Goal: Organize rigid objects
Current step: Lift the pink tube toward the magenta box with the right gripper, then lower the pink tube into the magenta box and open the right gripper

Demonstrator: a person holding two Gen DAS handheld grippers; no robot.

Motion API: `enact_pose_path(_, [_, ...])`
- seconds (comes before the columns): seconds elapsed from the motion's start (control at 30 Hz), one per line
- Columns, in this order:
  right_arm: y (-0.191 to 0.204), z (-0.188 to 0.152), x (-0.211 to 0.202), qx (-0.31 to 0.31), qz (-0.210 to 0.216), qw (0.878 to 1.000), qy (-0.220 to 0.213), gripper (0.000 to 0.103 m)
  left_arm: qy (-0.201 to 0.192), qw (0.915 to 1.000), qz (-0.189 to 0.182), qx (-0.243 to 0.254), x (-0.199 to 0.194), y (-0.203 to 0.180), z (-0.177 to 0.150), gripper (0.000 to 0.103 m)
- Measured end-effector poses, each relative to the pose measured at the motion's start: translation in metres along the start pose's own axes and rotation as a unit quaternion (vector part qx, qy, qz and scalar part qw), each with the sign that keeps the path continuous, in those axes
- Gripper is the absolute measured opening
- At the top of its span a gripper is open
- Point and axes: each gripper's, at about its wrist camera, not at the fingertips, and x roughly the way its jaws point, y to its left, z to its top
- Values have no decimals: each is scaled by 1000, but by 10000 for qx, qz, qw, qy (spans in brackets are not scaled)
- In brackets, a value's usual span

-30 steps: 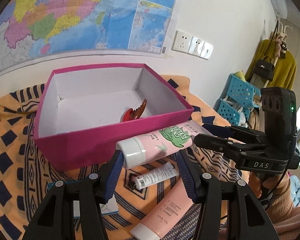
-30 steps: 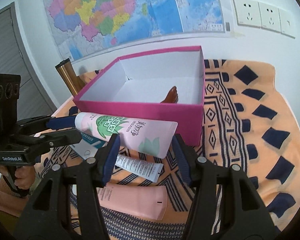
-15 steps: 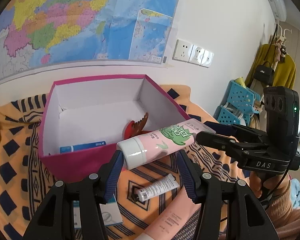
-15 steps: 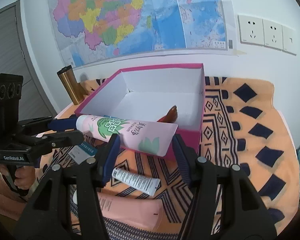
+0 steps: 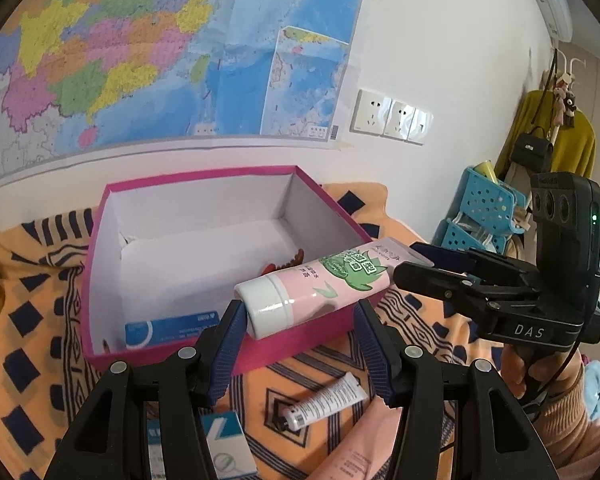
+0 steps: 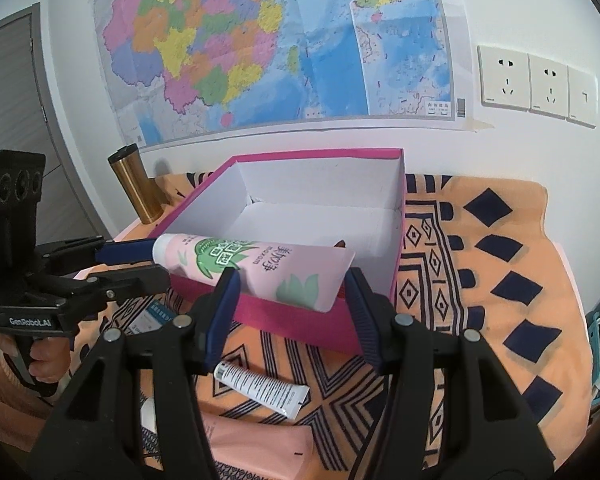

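Note:
A pink tube with a green leaf print (image 5: 332,284) (image 6: 260,268) hangs level over the near wall of the magenta box (image 5: 196,180) (image 6: 320,154). My left gripper (image 5: 300,314) (image 6: 140,264) is shut on its white cap end. My right gripper (image 6: 290,286) (image 5: 418,264) is shut on its flat crimped end. Inside the box lie a red-brown hair claw (image 5: 284,265) (image 6: 340,244) and a blue packet (image 5: 172,330).
On the patterned cloth in front of the box lie a small white tube (image 5: 324,402) (image 6: 260,386), a long pink tube (image 5: 360,452) (image 6: 256,448) and a white-and-blue carton (image 5: 220,440) (image 6: 152,314). A gold flask (image 6: 136,184) stands left of the box. Blue baskets (image 5: 480,208) stand at the right.
Both grippers have risen with the pink tube between them. It now hangs above the box's near wall, and more of the box's inside shows, including the blue packet.

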Motion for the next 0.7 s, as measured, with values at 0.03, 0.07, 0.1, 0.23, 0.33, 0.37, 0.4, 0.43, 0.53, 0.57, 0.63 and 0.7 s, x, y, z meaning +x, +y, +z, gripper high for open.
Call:
enact_pose_path(0.03, [-1,2,1,0,7,10000,-5,57,-10,10000,22,18,1,0,2,55])
enact_pose_path(0.07, [-2,3,2,2,14,10000,-8,57,-13,10000,38,19,2,1,4,55])
enact_pose_path(0.1, [-3,5,3,14,28,10000,-10,57,-15,10000,60,25,4,1,6,55])
enact_pose_path(0.23, [-8,11,9,37,31,10000,10,57,31,9999,152,-28,14,4,11,55])
enact_pose_path(0.33, [-12,13,15,55,17,10000,48,57,73,9998,189,-51,21,7,13,55])
enact_pose_path(0.37, [-12,14,16,54,7,10000,59,57,83,9998,185,-69,22,8,14,55])
enact_pose_path(0.4, [-13,14,18,64,1,10000,66,57,87,9998,185,-81,24,9,15,55])
enact_pose_path(0.43, [-15,15,20,81,2,9999,82,57,90,9997,197,-74,25,10,16,55])
enact_pose_path(0.53, [-18,16,25,100,-8,9999,127,57,140,9997,206,-73,32,13,19,55])
enact_pose_path(0.57, [-18,16,27,101,-17,9998,142,57,168,9996,213,-72,34,14,19,55])
enact_pose_path(0.63, [-20,16,30,118,-34,9998,172,57,230,9995,222,-85,40,16,20,55])
enact_pose_path(0.7, [-22,17,34,137,-47,9997,204,57,296,9993,207,-111,45,18,19,55])
